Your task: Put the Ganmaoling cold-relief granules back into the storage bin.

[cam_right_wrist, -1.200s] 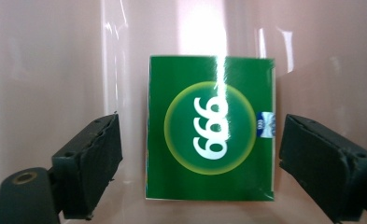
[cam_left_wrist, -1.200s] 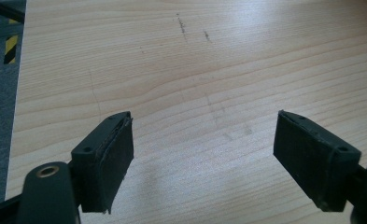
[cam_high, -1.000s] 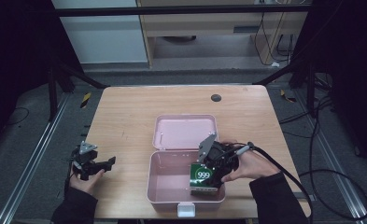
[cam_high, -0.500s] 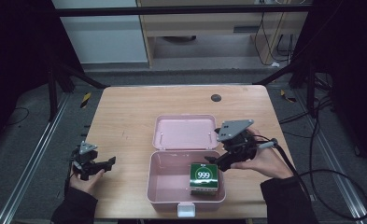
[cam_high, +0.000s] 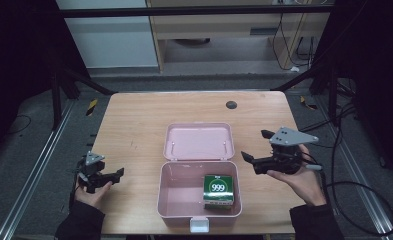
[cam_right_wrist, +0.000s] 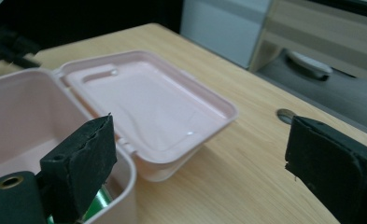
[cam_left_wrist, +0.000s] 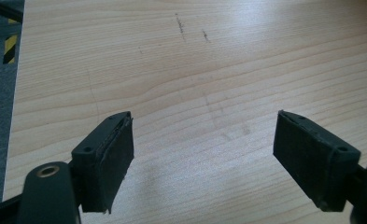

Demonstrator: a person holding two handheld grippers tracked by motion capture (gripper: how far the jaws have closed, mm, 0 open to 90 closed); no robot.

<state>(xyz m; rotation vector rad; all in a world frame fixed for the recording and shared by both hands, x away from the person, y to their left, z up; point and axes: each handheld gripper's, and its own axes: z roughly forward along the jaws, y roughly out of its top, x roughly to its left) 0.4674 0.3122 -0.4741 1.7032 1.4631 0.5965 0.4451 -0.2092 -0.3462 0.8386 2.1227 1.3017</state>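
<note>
On the table (cam_high: 134,120), green box (cam_high: 218,190) in pink case (cam_high: 176,200); both claws gape, empty.

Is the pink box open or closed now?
Open: the pink box has its lid folded flat back on the table, and a green carton stands inside.

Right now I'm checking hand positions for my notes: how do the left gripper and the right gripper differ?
The left gripper sits low at the table's left edge over bare wood; the right gripper hovers beside the open pink box, pointing at its lid. The right gripper's grey plate looks larger than the left gripper's. Both are open and hold nothing.
</note>
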